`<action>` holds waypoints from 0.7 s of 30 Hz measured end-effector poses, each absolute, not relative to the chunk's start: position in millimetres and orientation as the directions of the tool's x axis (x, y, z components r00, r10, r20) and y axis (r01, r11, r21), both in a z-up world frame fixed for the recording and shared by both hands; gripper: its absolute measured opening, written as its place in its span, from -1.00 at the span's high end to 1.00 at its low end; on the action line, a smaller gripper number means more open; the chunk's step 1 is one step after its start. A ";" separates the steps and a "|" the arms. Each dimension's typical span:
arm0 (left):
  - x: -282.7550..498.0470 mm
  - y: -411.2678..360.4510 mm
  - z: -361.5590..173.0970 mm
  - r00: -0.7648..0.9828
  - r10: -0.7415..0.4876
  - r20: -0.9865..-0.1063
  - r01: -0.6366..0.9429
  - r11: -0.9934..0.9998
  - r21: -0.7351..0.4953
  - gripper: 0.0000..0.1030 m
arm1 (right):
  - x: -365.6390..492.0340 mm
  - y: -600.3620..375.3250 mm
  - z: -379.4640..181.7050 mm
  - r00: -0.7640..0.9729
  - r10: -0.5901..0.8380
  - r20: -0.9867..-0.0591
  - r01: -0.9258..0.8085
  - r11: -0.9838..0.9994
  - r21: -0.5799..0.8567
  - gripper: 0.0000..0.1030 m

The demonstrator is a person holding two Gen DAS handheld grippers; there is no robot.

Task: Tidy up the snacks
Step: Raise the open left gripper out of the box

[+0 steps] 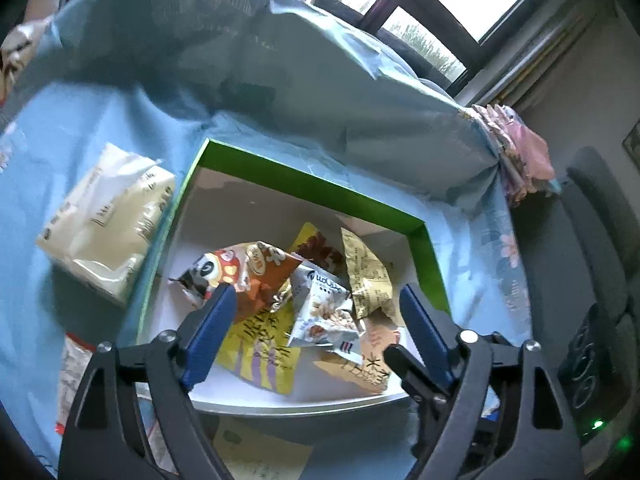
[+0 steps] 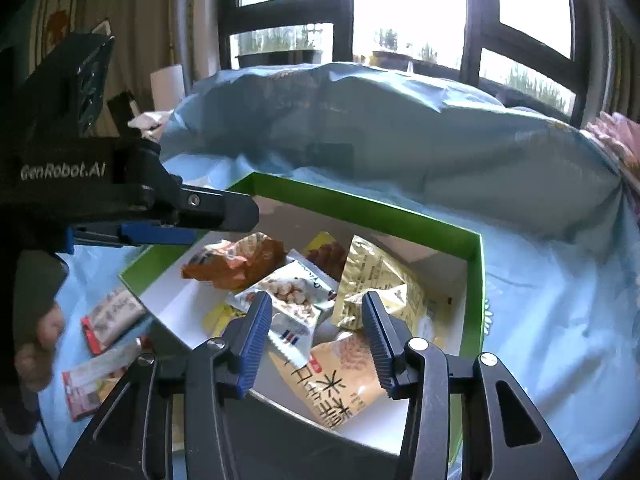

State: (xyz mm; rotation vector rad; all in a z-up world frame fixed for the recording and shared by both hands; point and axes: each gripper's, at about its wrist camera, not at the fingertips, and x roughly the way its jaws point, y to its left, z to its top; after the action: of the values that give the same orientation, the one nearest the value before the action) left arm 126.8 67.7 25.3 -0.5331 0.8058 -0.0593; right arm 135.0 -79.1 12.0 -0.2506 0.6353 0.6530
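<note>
Jaws wide open on both grippers, left gripper [image 1: 316,300] and right gripper [image 2: 316,308], holding nothing above the green-rimmed box [image 1: 312,180] of snack packets [image 1: 248,272]. Beyond, on the blue bedsheet [image 1: 80,120], a cream pouch [image 1: 108,216] waits: grip its edge, lift clear.

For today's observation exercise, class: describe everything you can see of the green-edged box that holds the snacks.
The box is a shallow, open-topped rectangle that looks like cardboard: bright green rim and outer walls, plain white inside. It lies flat on light blue bedding, with no lid in sight. Several crinkled snack packets are piled in the middle of it, leaving bare white floor near one corner. Both open claws hover over its near edge; neither seems to touch it.
</note>
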 end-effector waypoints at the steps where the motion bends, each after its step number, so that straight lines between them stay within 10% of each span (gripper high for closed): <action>1: 125.0 66.7 27.1 0.701 -0.229 -0.675 -0.153 0.877 -0.456 -0.65 | 134.3 -80.3 12.8 0.615 0.488 -0.620 -0.632 0.775 -0.017 0.06; 21: 65.4 59.4 46.2 0.731 -0.010 -0.682 -0.223 0.941 -0.254 -0.68 | 92.9 -101.4 17.3 0.534 0.607 -0.588 -0.677 0.724 0.133 0.05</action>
State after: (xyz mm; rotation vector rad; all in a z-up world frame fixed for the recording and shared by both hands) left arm 65.4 59.4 46.2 -0.3319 0.7448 0.1196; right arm 92.9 -101.4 17.3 -0.1162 0.6540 0.7670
